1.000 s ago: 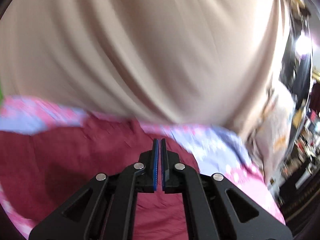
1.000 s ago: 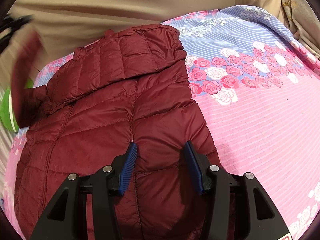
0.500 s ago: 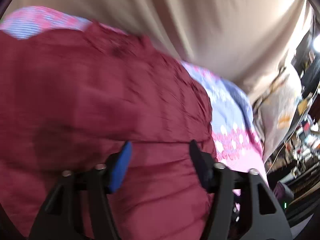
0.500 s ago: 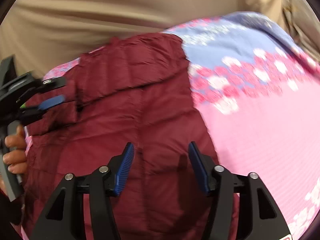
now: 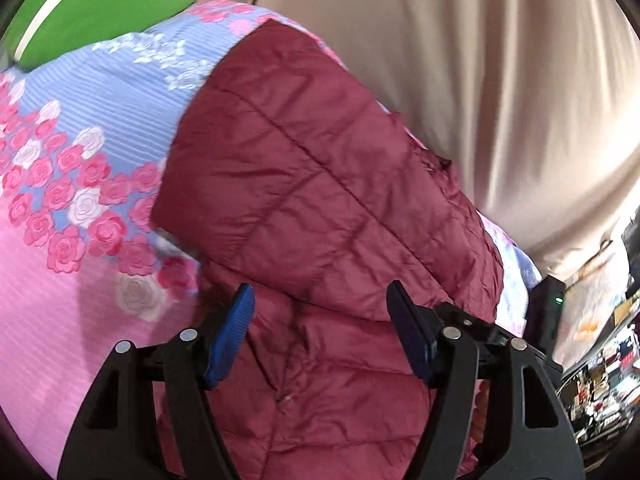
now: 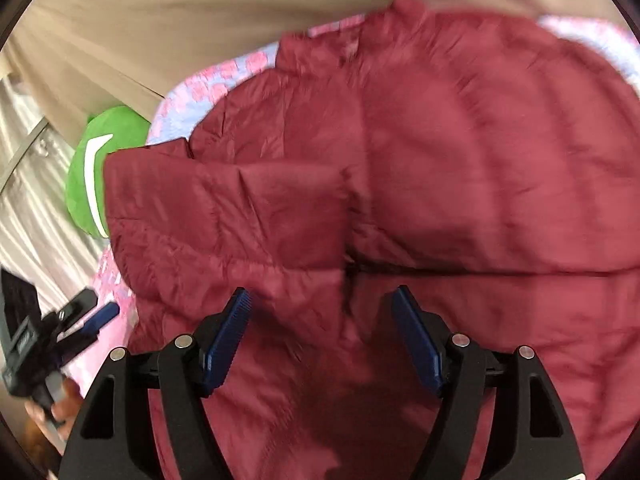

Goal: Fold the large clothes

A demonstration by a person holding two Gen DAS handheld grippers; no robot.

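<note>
Since a second ago the left gripper (image 5: pixel 322 308) has let go: its blue-padded jaws, then pressed together, now stand wide apart over the dark red quilted puffer jacket (image 5: pixel 320 200), and a sleeve (image 6: pixel 224 208) now lies folded across the jacket's body. In the left wrist view, a green cushion (image 5: pixel 112 4) sits at 11 o'clock, the pink and blue rose-printed bedsheet (image 5: pixel 72 184) spreads at 9 o'clock, the jacket fills the centre on that sheet, and a beige curtain (image 5: pixel 500 80) hangs at 2 o'clock. In the right wrist view, the left gripper shows at 8 o'clock, and the right gripper (image 6: pixel 322 302) is spread open, holding nothing, above the jacket.
</note>
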